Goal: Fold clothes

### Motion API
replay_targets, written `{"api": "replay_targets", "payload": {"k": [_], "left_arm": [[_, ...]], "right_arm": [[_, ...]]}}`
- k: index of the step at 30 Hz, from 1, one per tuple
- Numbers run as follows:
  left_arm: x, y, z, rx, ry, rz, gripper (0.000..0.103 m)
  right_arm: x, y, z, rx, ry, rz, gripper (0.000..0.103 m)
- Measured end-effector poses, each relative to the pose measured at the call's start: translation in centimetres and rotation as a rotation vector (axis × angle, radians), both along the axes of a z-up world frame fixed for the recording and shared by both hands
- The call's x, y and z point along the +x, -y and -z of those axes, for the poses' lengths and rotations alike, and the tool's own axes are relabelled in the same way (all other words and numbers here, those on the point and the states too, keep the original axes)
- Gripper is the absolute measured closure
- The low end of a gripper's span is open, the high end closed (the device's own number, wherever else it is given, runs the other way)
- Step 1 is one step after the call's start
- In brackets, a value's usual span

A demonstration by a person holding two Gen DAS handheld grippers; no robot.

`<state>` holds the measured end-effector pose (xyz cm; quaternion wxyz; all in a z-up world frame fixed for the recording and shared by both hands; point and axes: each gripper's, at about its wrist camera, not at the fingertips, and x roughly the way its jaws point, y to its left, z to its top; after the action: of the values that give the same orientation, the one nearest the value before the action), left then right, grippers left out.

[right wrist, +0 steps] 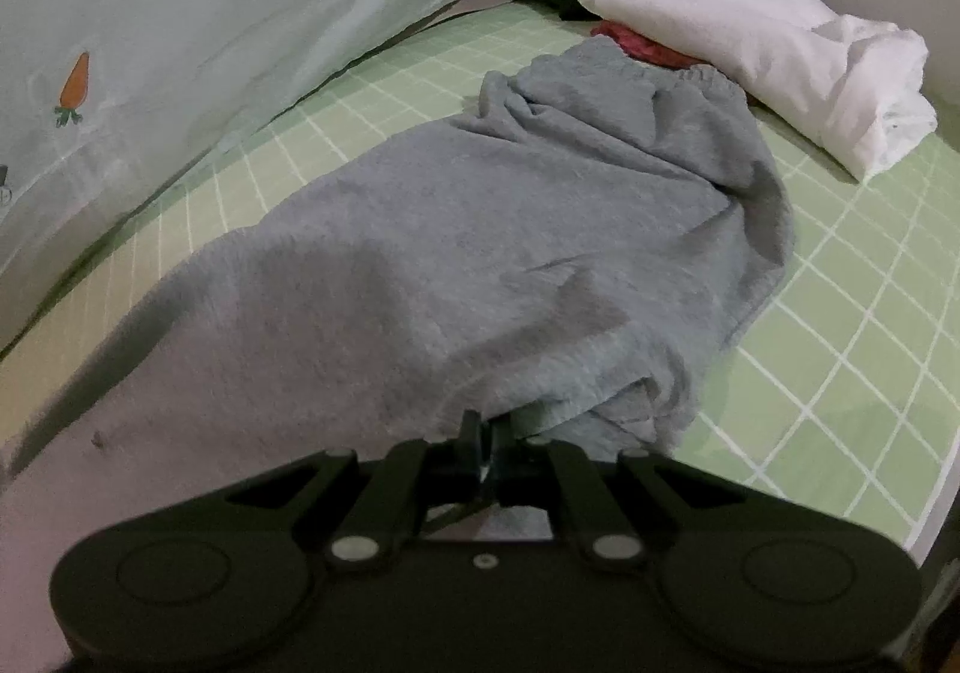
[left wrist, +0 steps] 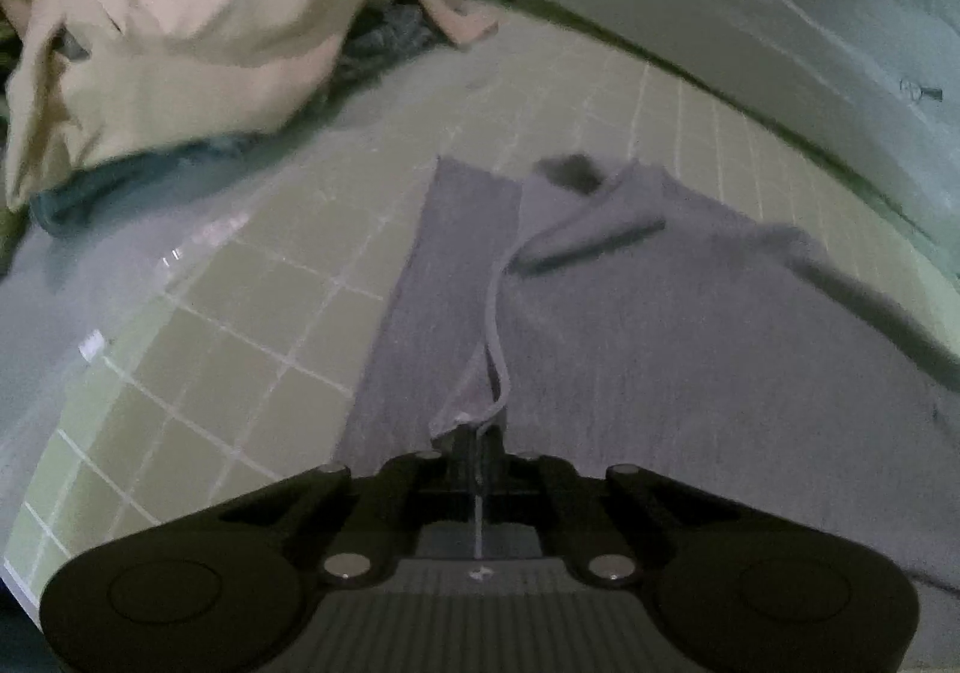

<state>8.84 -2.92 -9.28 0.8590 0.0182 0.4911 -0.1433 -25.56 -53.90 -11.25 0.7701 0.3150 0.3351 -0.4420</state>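
Grey sweatpants (left wrist: 648,325) lie on a green grid-patterned mat (left wrist: 252,325). My left gripper (left wrist: 477,436) is shut on the hem edge of the grey sweatpants, with a thin fold of cloth pinched between the fingers. In the right wrist view the sweatpants (right wrist: 480,253) stretch away to their elastic waistband at the far end. My right gripper (right wrist: 489,433) is shut on the near edge of the sweatpants, which bunch up just to its right.
A beige garment (left wrist: 180,31) lies heaped over darker clothes at the far left. A pale green shirt with a carrot print (right wrist: 180,13) hangs along the mat's back edge. A folded white garment (right wrist: 768,55) lies over red cloth (right wrist: 636,43) at the far right.
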Motion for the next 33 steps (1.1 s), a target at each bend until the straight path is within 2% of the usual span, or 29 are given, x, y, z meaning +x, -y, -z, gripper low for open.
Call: {"api": "replay_targets", "payload": {"k": [2, 6, 8, 9, 11, 14, 15, 17, 18, 19, 20, 21, 22, 26, 28, 30, 33], "left_arm": [[0.0, -0.5, -1.3, -0.019, 0.042, -0.017, 0.101], [-1.3, -2.5, -6.1, -0.082, 0.159, -0.048, 0.101], [-2.6, -3.4, -8.0, -0.070, 0.212, -0.043, 0.101], [-3.1, -3.8, -8.0, -0.050, 0.212, -0.051, 0.101], [-3.6, -4.7, -6.6, -0.018, 0.166, -0.084, 0.101], [-3.4, -5.8, -2.5, 0.010, 0.012, -0.135, 0.100], [-3.2, -5.9, -1.3, 0.027, -0.035, -0.140, 0.095], [-3.0, -5.7, -0.4, 0.077, -0.063, -0.142, 0.093], [-2.8, -5.6, -0.7, 0.074, -0.049, -0.141, 0.087], [-2.7, -5.4, -1.1, 0.071, -0.035, -0.141, 0.082], [-2.5, -5.3, -1.5, 0.067, -0.020, -0.140, 0.072], [-2.2, -5.0, -2.0, 0.059, -0.001, -0.135, 0.064], [-2.0, -4.8, -2.6, 0.054, 0.017, -0.128, 0.062], [-0.4, -2.9, -3.3, 0.029, 0.045, -0.066, 0.061], [0.6, -1.5, -3.0, 0.015, 0.036, -0.016, 0.059], [1.6, 0.3, -2.5, 0.007, 0.033, 0.052, 0.049], [3.0, 3.2, -1.5, 0.020, 0.036, 0.158, 0.041]], "right_arm": [[0.0, -0.2, -0.4, -0.023, 0.003, -0.009, 0.100], [-0.4, -1.0, -2.1, -0.092, 0.015, -0.031, 0.101], [-0.9, -1.8, -3.4, -0.132, 0.026, -0.038, 0.101], [-1.4, -2.3, -4.1, -0.145, 0.033, -0.034, 0.101], [-2.1, -3.1, -4.8, -0.155, 0.037, -0.029, 0.101], [-2.7, -3.1, -2.0, -0.058, -0.028, -0.024, 0.101], [-2.9, -3.0, -1.1, -0.024, -0.052, -0.022, 0.101], [-2.8, -2.9, 0.5, 0.030, -0.097, -0.020, 0.099], [-2.7, -2.9, 0.6, 0.027, -0.100, -0.020, 0.095], [-2.4, -3.0, 0.3, 0.014, -0.113, -0.022, 0.078], [-2.0, -2.9, 0.0, 0.002, -0.131, -0.025, 0.053], [-1.5, -3.1, -0.6, -0.027, -0.143, -0.026, 0.042], [-1.1, -3.3, -1.2, -0.060, -0.154, -0.027, 0.031], [0.9, -4.3, -2.7, -0.166, -0.168, -0.069, 0.017], [1.8, -4.5, -2.8, -0.189, -0.169, -0.073, 0.017], [2.7, -4.2, -2.6, -0.179, -0.166, -0.070, 0.017], [4.1, -3.4, -1.8, -0.152, -0.161, -0.047, 0.017]]}}
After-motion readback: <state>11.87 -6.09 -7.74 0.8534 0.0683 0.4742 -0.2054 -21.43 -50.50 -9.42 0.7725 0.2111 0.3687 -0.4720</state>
